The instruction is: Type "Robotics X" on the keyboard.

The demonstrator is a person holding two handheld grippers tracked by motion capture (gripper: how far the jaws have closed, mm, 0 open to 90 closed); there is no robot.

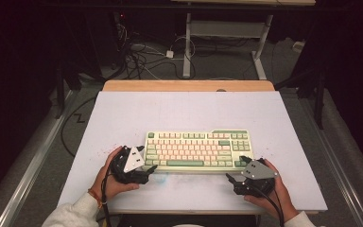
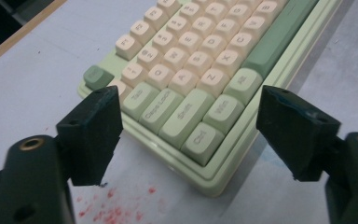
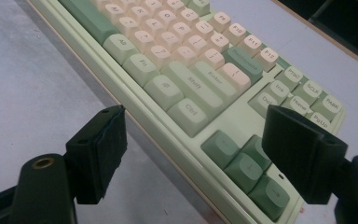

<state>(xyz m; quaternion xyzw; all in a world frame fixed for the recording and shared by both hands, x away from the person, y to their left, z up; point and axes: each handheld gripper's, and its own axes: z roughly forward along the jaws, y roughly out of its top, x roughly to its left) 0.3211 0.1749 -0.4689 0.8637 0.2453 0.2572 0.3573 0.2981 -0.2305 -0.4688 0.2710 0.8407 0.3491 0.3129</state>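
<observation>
High view: we flank the keyboard (image 1: 197, 150), both hand-held grippers spread; it looks rigid and weighty, so grip the end edges, not keycaps.

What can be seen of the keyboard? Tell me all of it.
The keyboard is a compact, plastic-looking one with a pale green case, cream letter keys and green modifier and arrow keys, plus a darker green space bar. It lies flat on the white table, near its front edge, long side toward the person. The open left gripper and right gripper flank its front corners, not gripping it.
</observation>
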